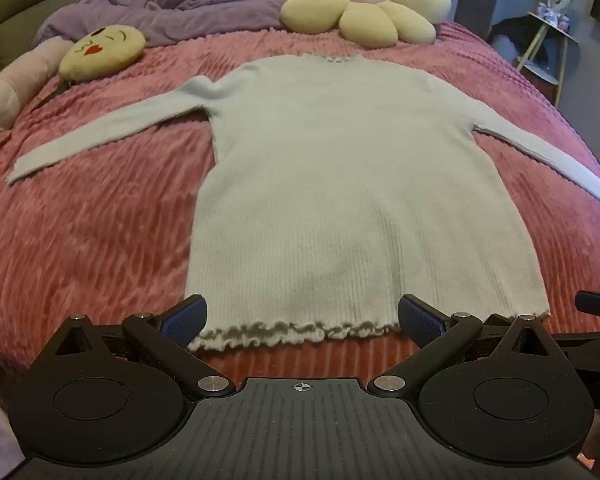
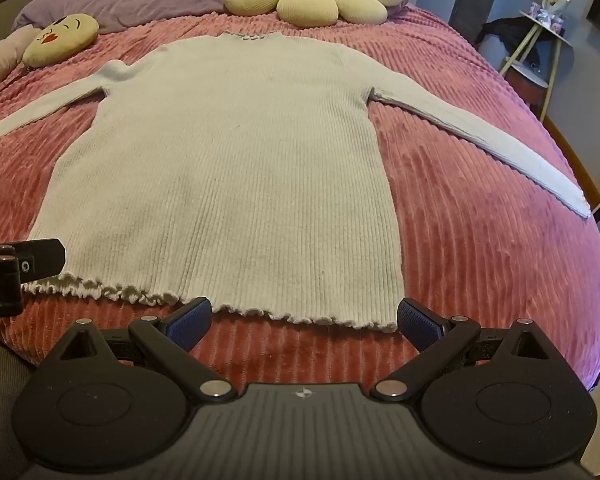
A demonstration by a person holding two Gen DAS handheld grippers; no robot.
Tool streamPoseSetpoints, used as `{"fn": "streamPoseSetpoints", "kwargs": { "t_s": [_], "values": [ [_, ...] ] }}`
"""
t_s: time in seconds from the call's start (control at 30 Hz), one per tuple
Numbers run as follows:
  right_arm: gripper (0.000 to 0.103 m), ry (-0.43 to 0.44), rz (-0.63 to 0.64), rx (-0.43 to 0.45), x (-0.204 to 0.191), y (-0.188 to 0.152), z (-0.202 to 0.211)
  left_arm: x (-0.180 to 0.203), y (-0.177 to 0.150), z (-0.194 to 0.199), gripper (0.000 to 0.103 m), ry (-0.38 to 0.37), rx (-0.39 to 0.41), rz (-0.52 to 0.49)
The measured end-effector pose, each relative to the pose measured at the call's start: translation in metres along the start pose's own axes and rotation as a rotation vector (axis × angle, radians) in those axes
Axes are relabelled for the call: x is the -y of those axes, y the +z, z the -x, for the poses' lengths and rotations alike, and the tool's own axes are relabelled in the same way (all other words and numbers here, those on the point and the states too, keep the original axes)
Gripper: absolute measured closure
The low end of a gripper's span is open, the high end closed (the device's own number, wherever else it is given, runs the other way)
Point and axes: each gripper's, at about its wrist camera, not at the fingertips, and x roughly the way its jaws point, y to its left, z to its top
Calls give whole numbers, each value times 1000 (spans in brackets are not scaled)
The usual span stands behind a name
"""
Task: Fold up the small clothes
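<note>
A pale ribbed long-sleeved sweater (image 1: 340, 184) lies flat on the pink bedspread (image 1: 92, 240), neck far, ruffled hem near, both sleeves spread out to the sides. It also shows in the right wrist view (image 2: 236, 168). My left gripper (image 1: 302, 320) is open and empty, its jaws wide apart just short of the hem's left half. My right gripper (image 2: 304, 320) is open and empty, just short of the hem's right corner. The left gripper's side shows at the left edge of the right wrist view (image 2: 24, 264).
A yellow flower cushion (image 1: 364, 4), a yellow emoji cushion (image 1: 100, 52), a pink plush toy (image 1: 16, 84) and a purple duvet (image 1: 172, 0) lie at the head of the bed. A small side table (image 1: 548, 40) stands beyond the bed's right edge.
</note>
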Motion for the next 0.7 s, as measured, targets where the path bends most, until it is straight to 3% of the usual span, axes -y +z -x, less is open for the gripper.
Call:
{"fn": "streamPoseSetpoints", "kwargs": {
  "t_s": [0.7],
  "values": [
    [4, 1, -4, -3, 2, 0, -1, -3, 0, -5, 0, 11, -22, 6]
  ]
}}
